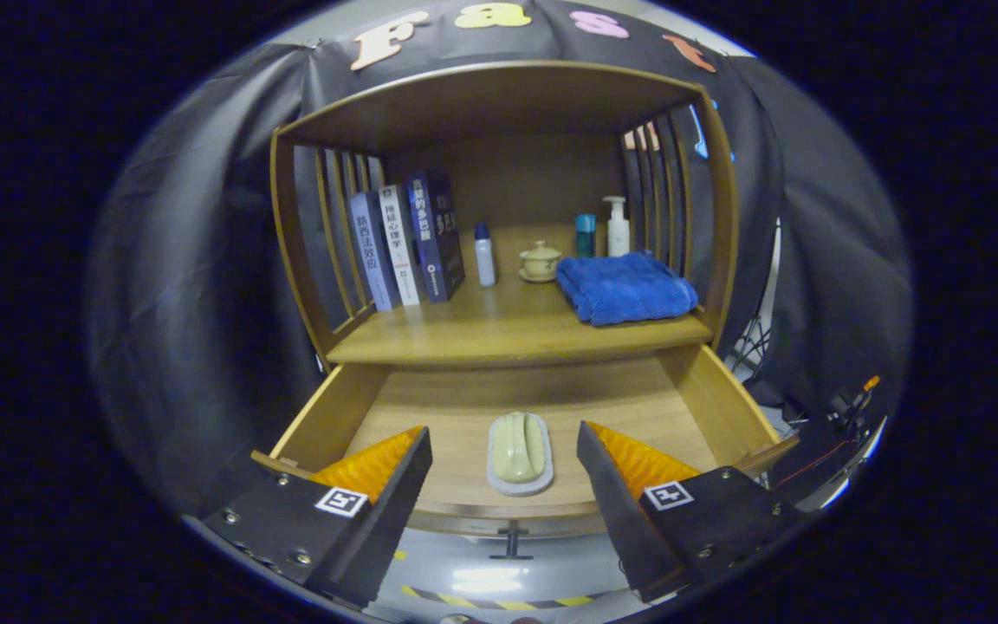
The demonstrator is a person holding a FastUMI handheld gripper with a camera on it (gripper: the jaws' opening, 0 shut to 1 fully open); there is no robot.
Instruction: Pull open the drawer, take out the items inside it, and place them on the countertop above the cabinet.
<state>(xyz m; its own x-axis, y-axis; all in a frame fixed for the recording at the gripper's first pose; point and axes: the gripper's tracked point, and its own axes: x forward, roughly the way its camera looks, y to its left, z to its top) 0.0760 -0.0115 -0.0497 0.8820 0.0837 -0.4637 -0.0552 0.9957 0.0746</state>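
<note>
A: The drawer (707, 407) is already pulled out. One item lies in it, a pale green soap bar on a grey dish (520, 453), near the front wall and about midway between the sides.

B: And the claw (503, 468)?

A: Spread wide and holding nothing. It hangs above the drawer's front edge, with the soap dish showing in the gap between the two fingers, touching neither.

B: So what could go wrong?

A: I'd say the grip first. The bar looks smooth and rounded and seems to sit loose on the dish. If the fingers close on the bar alone, it may squirt out; close on the dish alone and tilt it, and the bar may slide off.

B: Anything with the drawer itself?

A: The dish is close to the front wall, so a steep descent could knock a finger against that edge, or nudge the drawer back in. The small knob (510, 542) juts out just below the front.

B: And the placing?

A: The worktop (499, 325) above is crowded: books (408, 238) on one side, a folded blue towel (626, 289) on the other, a small white bottle (484, 254), a lidded cup (540, 260) and a pump bottle (617, 227) behind. The bare strip at the front middle looks safest; reaching deeper risks toppling the bottle.
</note>
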